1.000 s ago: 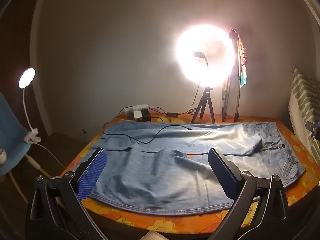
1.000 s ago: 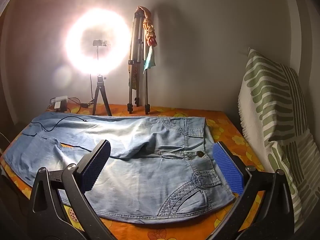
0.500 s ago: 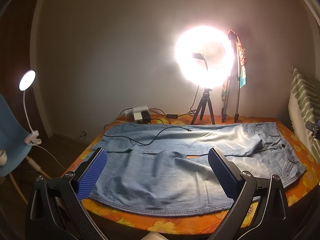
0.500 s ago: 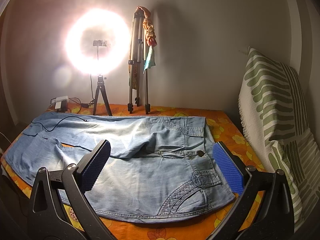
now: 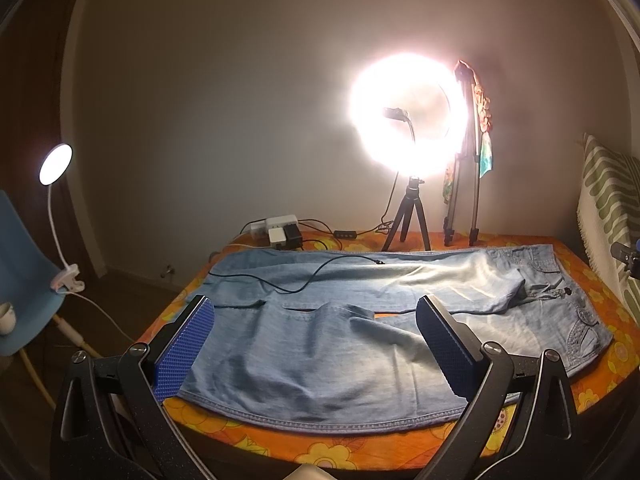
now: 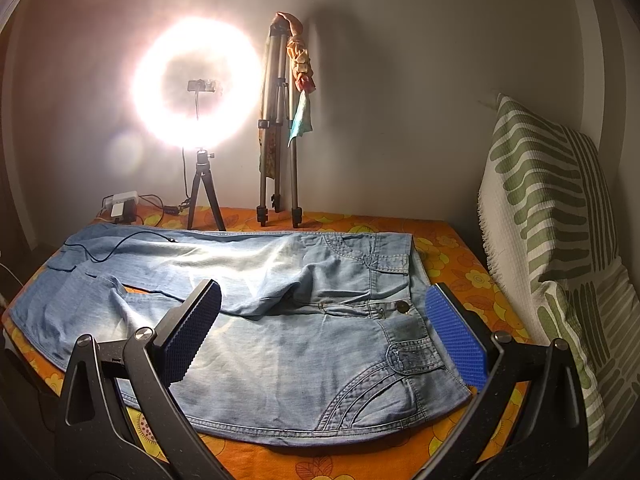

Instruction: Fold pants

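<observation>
The jeans [image 6: 280,320] lie flat and unfolded on the orange flowered cloth [image 6: 460,256], waist to the right, legs to the left. Both the left gripper [image 5: 316,344] and the right gripper [image 6: 320,332] hover above them with jaws wide and empty, so I judge that folding has not begun. The next move probably needs a grasp on the near edge. A black cable [image 5: 304,280] lies across the far leg and may catch. Behind stand a ring light [image 6: 196,84], a tripod [image 6: 278,128] and a pillow [image 6: 552,208]

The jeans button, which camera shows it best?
The right wrist view: the button sits close, clear and round on the waistband of the jeans. In the left wrist view it is only a tiny dark dot far off.
</observation>
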{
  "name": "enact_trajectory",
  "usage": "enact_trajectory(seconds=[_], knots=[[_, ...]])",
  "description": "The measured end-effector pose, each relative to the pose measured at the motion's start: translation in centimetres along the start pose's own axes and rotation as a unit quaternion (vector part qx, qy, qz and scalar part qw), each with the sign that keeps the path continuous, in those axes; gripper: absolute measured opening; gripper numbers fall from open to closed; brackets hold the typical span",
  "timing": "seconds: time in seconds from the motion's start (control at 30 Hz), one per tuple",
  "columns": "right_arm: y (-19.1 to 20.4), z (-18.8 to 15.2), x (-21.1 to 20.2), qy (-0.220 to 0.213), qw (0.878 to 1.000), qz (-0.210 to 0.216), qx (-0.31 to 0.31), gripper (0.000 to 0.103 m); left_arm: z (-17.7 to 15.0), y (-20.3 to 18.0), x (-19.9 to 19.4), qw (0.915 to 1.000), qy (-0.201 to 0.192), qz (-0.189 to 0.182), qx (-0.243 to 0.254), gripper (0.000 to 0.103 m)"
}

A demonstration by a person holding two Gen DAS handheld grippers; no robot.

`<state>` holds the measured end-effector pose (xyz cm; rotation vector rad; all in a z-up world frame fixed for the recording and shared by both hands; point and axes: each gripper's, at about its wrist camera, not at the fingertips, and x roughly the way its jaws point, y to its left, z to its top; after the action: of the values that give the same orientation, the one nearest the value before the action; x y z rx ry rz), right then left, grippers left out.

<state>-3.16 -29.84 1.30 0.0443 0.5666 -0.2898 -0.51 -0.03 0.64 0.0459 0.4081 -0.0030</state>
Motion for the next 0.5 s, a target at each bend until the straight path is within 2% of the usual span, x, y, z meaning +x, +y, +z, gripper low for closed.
enact_trajectory(seconds=[0.5], knots=[[0.04,0.00,0.01,0.001,1.000,0.002,0.000,0.103,-0.19,-0.04,-0.13,1.0000,-0.001,0.001,0.000,0.101]])
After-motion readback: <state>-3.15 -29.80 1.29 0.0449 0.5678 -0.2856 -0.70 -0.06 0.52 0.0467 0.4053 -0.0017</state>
